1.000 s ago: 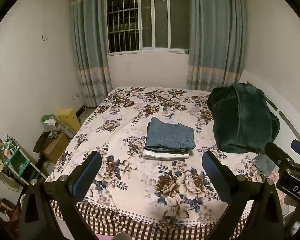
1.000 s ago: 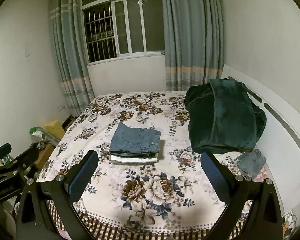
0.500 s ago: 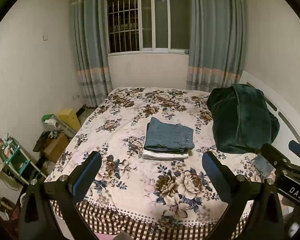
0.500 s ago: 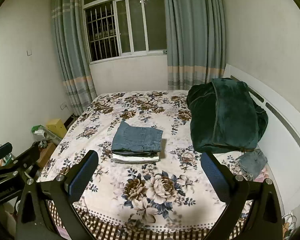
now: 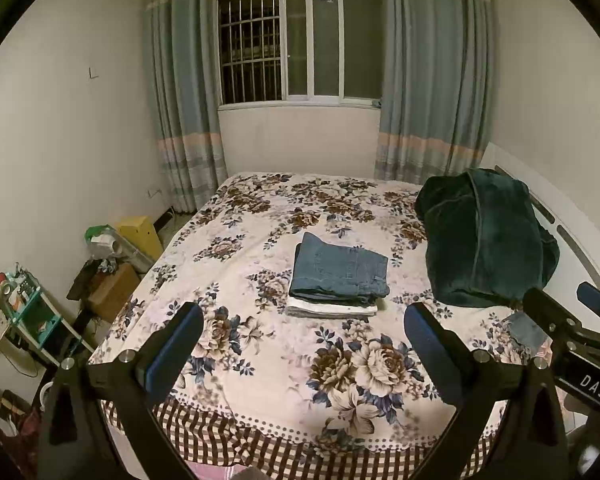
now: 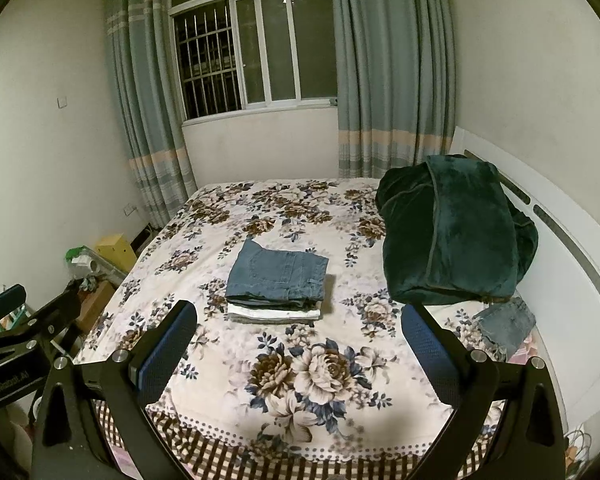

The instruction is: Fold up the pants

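Folded blue jeans point(image 5: 340, 272) point(image 6: 278, 274) lie on top of a folded white garment point(image 5: 330, 309) point(image 6: 274, 313) in the middle of the floral bed point(image 5: 260, 220) point(image 6: 340, 360). Another small denim piece point(image 5: 526, 330) point(image 6: 506, 322) lies crumpled at the bed's right edge. My left gripper point(image 5: 302, 350) is open and empty, held back over the foot of the bed, well short of the stack. My right gripper point(image 6: 298, 350) is likewise open with nothing in it. Each gripper shows at the edge of the other's view.
A dark green plush blanket point(image 5: 486, 240) point(image 6: 452, 232) is heaped at the right against the white headboard point(image 6: 560, 248). Boxes and clutter point(image 5: 112, 264) and a teal shelf point(image 5: 28, 312) stand on the floor left of the bed. Curtains point(image 5: 184, 92) frame the window behind.
Both grippers have drawn back and risen slightly from the bed, so the stack looks a little farther. The clothes have not moved.
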`<act>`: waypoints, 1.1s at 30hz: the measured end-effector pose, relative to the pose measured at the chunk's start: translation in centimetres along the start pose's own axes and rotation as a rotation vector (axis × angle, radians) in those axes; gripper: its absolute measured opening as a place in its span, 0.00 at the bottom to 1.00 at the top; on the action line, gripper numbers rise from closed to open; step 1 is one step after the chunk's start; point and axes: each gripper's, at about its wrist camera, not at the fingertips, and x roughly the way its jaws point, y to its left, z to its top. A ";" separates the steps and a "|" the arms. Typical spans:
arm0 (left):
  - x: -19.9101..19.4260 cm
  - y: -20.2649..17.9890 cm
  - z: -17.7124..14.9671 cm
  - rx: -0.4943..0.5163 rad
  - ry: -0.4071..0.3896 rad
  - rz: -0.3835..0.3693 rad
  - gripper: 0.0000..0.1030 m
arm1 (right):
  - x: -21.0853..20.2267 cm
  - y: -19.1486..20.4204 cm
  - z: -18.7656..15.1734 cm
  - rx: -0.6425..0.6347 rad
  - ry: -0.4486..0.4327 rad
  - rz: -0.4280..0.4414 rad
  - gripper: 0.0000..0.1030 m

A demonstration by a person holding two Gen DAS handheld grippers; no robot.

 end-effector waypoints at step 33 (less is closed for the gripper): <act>-0.3 0.1 -0.1 -0.003 0.001 0.007 1.00 | -0.4 0.3 -0.9 -0.012 0.005 0.003 1.00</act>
